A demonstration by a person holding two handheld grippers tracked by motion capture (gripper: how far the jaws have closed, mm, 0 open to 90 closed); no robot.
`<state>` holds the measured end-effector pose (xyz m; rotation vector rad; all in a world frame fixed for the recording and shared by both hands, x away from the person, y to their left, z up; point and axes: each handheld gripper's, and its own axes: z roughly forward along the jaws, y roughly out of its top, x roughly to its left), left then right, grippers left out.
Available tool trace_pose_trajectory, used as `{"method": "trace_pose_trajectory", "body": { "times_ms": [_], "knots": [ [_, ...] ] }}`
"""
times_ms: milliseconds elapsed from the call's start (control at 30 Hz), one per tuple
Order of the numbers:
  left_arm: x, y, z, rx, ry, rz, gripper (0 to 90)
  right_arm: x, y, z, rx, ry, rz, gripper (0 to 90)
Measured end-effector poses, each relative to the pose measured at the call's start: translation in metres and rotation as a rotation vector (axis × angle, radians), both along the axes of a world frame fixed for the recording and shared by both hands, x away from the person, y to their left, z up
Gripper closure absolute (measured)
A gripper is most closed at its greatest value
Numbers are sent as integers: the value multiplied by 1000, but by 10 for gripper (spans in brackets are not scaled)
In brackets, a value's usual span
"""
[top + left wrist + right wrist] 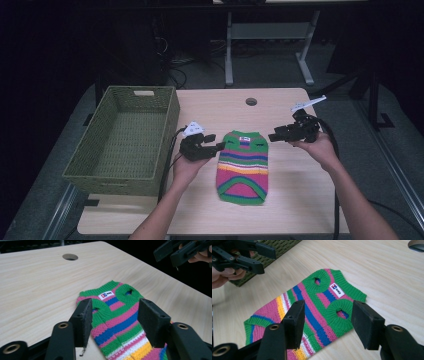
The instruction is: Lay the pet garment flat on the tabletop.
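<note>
Pale wooden surface carries a soft, light sweater; both grippers spread, empty; pinch its shoulder edges.

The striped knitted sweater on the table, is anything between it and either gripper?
Nothing visible: the striped knitted sweater lies flat on bare wood, with the left gripper and right gripper hanging open beside it.

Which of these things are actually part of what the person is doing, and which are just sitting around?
Part of the job:
- striped knitted sweater, lying flat on the table
- left gripper and right gripper, both open, one on each side of it
- probably the green woven basket beside it, though that is a guess

Just lying about:
- white desk frame behind the table
- cables on the floor
</note>
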<state>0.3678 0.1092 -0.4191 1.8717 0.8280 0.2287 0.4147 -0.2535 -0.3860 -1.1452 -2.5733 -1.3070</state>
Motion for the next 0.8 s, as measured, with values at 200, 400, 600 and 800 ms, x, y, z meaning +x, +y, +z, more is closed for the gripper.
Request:
{"method": "trace_pose_trajectory", "body": {
  "times_ms": [200,400,600,800],
  "knots": [
    [-10,-3,2,2,-5,-27,398,-11,-7,-6,27,11,13,399],
    [-18,0,1,6,-4,-45,355,-21,-14,-13,40,16,20,382],
    [-21,5,-3,7,17,-45,306,-29,-17,-18,49,28,31,370],
    [-28,8,-9,6,39,-46,270,-38,-19,-22,57,32,37,357]
  ]
}}
